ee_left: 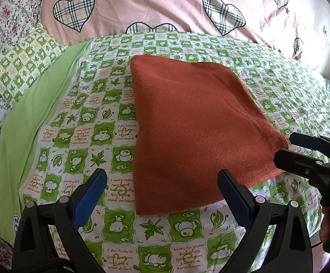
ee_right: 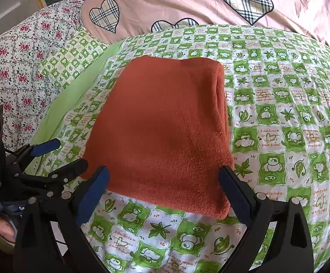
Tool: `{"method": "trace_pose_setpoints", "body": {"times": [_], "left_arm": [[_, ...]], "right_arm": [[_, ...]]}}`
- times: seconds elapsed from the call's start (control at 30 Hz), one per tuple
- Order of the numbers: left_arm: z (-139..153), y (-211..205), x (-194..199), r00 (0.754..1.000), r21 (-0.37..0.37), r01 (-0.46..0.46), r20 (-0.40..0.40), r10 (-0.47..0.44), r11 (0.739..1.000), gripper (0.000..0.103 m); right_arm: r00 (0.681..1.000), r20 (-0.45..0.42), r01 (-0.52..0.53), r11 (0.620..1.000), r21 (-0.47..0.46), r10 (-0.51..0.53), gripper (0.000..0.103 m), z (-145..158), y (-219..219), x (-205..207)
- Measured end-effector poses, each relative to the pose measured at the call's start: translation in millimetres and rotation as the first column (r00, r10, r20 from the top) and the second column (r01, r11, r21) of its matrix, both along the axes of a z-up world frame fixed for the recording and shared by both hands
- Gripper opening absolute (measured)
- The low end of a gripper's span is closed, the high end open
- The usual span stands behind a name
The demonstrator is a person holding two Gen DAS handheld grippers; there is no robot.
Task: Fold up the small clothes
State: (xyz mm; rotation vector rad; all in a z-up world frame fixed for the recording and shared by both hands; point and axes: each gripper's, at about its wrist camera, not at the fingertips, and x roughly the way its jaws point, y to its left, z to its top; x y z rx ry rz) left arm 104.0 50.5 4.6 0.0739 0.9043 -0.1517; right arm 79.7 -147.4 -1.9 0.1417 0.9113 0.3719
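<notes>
- While both grippers hang just short of it, the orange cloth point(ee_left: 196, 122) lies flat on the bed point(ee_left: 78, 136), on the green checked cover and near its front edge.
- It's already doubled over: the right wrist view shows stacked layers along its right side, rounded and thick.
- Left gripper point(ee_left: 162, 195): fingers wide apart, nothing between them, nosing at the cloth's near left corner.
- Right gripper point(ee_right: 165, 193): fingers also spread, empty, straddling the near edge without pinching it.
- Handling, I'd judge: fleecy, soft, light, no stiffness at all. It will sag and drape the moment it's lifted, and the layers could slide apart.
- The nap looks grippy, so slipping out of the pads seems unlikely.
- Best hold, to my eye: the two near corners, one per gripper, biting through every layer so the fold travels together.
- The soft bed gives underneath, so a finger may dig into the cover.
</notes>
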Motion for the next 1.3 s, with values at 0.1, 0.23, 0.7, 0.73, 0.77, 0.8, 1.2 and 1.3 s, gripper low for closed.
{"method": "trace_pose_setpoints", "body": {"times": [0.1, 0.23, 0.7, 0.73, 0.77, 0.8, 1.2, 1.3], "left_arm": [[-0.2, -0.1, 0.8, 1.000, 0.000, 0.002, -0.001, -0.002, 1.000, 0.098], [-0.5, -0.6, 0.9, 1.000, -0.001, 0.002, -0.001, -0.002, 1.000, 0.098], [-2.7, 2.9, 4.6, 1.000, -0.007, 0.003, -0.004, -0.003, 1.000, 0.098], [-3.0, 2.8, 4.6, 1.000, -0.008, 0.004, -0.006, -0.004, 1.000, 0.098], [-3.3, 2.8, 4.7, 1.000, -0.009, 0.005, -0.007, -0.005, 1.000, 0.098], [-3.6, 2.7, 4.6, 1.000, -0.010, 0.006, -0.008, -0.006, 1.000, 0.098], [-4.1, 1.3, 5.0, 1.000, -0.009, 0.014, -0.012, -0.014, 1.000, 0.098], [-4.4, 1.3, 5.9, 1.000, -0.011, 0.015, -0.012, -0.015, 1.000, 0.098]], "right_arm": [[1.000, 0.002, 0.000, 1.000, 0.001, 0.000, 0.097, -0.3, -0.1, 0.0], [1.000, 0.001, 0.000, 1.000, 0.002, 0.000, 0.097, -0.3, -0.3, 0.3], [1.000, 0.004, 0.013, 1.000, 0.009, -0.013, 0.097, -0.1, -0.3, -0.3], [1.000, 0.005, 0.015, 1.000, 0.011, -0.015, 0.097, -0.6, -0.4, -1.7], [1.000, 0.005, 0.015, 1.000, 0.013, -0.015, 0.097, -0.3, 0.0, -2.2], [1.000, 0.007, 0.015, 1.000, 0.013, -0.015, 0.097, 0.1, 0.3, -2.7], [1.000, 0.014, 0.021, 1.000, 0.022, -0.021, 0.098, 2.3, -1.1, -3.4], [1.000, 0.016, 0.024, 0.999, 0.024, -0.024, 0.098, 2.6, -2.1, -3.4]]}}
